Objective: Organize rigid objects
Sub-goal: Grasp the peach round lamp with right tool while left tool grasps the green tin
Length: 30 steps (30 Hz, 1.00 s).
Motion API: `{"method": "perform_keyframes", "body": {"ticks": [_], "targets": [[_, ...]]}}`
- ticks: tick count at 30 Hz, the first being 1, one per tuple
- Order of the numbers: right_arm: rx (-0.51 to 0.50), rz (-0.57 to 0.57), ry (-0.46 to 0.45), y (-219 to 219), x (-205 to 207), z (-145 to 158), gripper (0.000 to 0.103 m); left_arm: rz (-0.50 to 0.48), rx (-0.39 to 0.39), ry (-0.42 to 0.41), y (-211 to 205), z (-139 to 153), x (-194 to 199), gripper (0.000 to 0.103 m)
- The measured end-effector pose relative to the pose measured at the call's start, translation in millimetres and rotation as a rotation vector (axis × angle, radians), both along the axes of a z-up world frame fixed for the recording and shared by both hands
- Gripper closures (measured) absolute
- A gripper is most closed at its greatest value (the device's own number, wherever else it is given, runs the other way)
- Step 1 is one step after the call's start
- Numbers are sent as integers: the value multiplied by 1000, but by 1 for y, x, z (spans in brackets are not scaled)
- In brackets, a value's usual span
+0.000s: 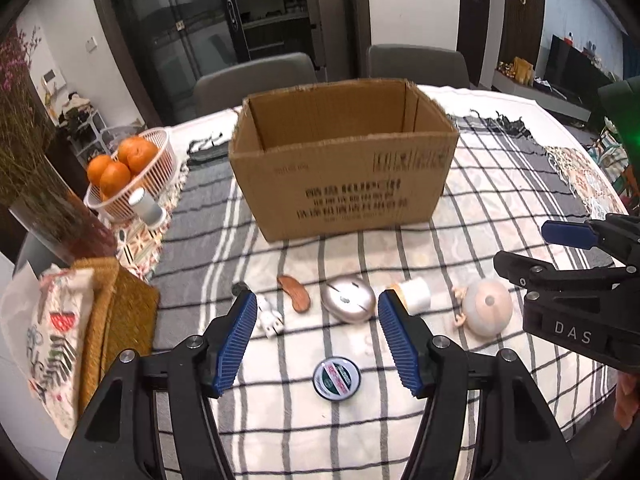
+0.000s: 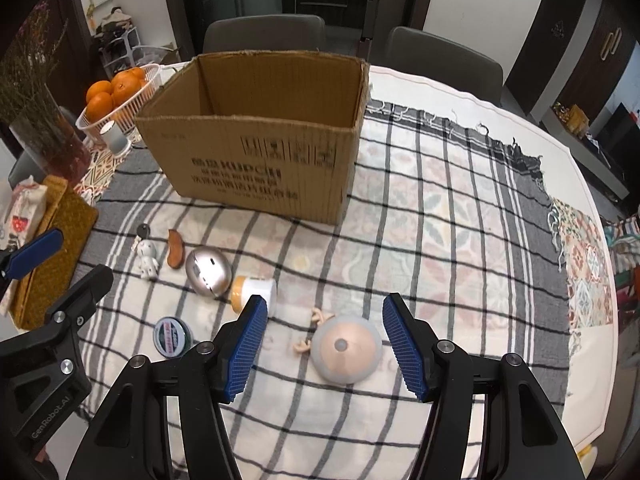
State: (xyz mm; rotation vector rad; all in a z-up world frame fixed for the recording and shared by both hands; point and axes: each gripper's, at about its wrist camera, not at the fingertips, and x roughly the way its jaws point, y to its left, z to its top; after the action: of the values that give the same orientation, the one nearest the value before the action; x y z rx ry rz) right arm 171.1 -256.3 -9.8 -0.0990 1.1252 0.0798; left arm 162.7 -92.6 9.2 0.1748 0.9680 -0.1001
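Note:
An open cardboard box stands on the checked tablecloth. In front of it lie a small white robot figure, a brown wooden piece, a silver mouse, a white jar with orange lid, a round grey-and-peach toy and a round tin. My left gripper is open above the mouse and tin. My right gripper is open around the round toy.
A white basket of oranges, a small white cylinder, a vase of dried flowers, a woven mat and a printed pouch sit at the left. Two grey chairs stand behind the table.

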Motion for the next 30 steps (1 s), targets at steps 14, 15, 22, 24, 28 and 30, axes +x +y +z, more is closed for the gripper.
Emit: {"method": "perform_keyframes", "body": {"ticks": [14, 15, 22, 24, 28, 30], "targets": [[58, -66, 50, -19, 2, -38, 33, 21, 1, 125, -1, -42, 2, 37], [69, -68, 70, -19, 3, -44, 33, 25, 1, 137, 0, -45, 2, 37], [35, -73, 126, -15, 7, -72, 33, 52, -5, 210, 6, -71, 6, 36], [24, -79, 131, -15, 8, -77, 32, 61, -5, 233, 6, -80, 7, 36], [6, -98, 141, -18, 11, -89, 32, 74, -8, 283, 7, -96, 11, 36], [4, -105, 145, -20, 13, -93, 32, 86, -12, 300, 8, -103, 13, 36]]}}
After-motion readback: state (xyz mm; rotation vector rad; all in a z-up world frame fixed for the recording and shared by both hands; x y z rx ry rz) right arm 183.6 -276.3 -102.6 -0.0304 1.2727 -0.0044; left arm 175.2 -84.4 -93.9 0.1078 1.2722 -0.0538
